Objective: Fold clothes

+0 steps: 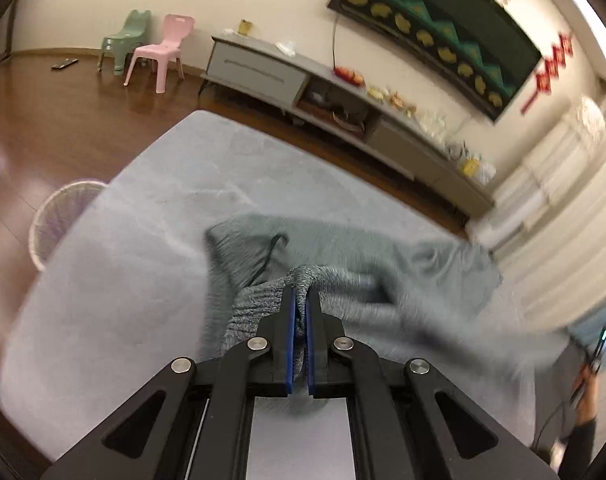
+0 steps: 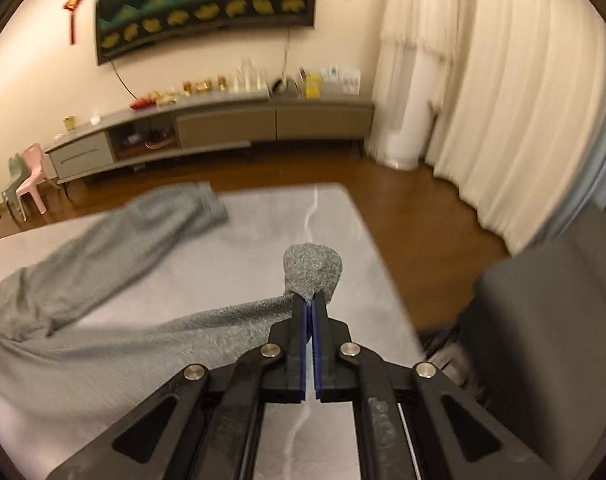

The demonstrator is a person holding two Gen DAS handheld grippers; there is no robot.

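Two black claws with blue pads each pinch a part of the same grey knitted pair of trousers (image 2: 103, 264), which lies spread over a pale grey marbled tabletop (image 2: 343, 232). The left claw (image 1: 301, 296) is nearly closed, its jaws clamped on a bunched ribbed fold of the cloth, with fabric filling the narrow gap between the blue pads (image 1: 290, 340). Ahead of and to the right of this claw the rest of the garment lies crumpled and blurred, and a dark drawstring (image 1: 273, 252) curls on the cloth just beyond the fingertips. The right claw (image 2: 311, 300) is closed tight on another end of the trousers, a rounded tuft of knit standing up just past its tips; from there the cloth stretches away to the claw's left, and one leg runs on toward the far left part of the tabletop, ending in a ribbed cuff (image 2: 211, 200).

Beyond the tabletop, ahead of both claws, a long low grey cabinet (image 2: 223, 124) stands against the wall under a dark wall-mounted screen (image 2: 207, 4). A pink plastic child's chair (image 1: 161, 54) and a green one (image 1: 123, 42) stand on the brown wooden floor (image 1: 63, 112), far to the left claw's left. A white mesh basket (image 1: 59, 220) sits beside the tabletop's edge, left of that claw.
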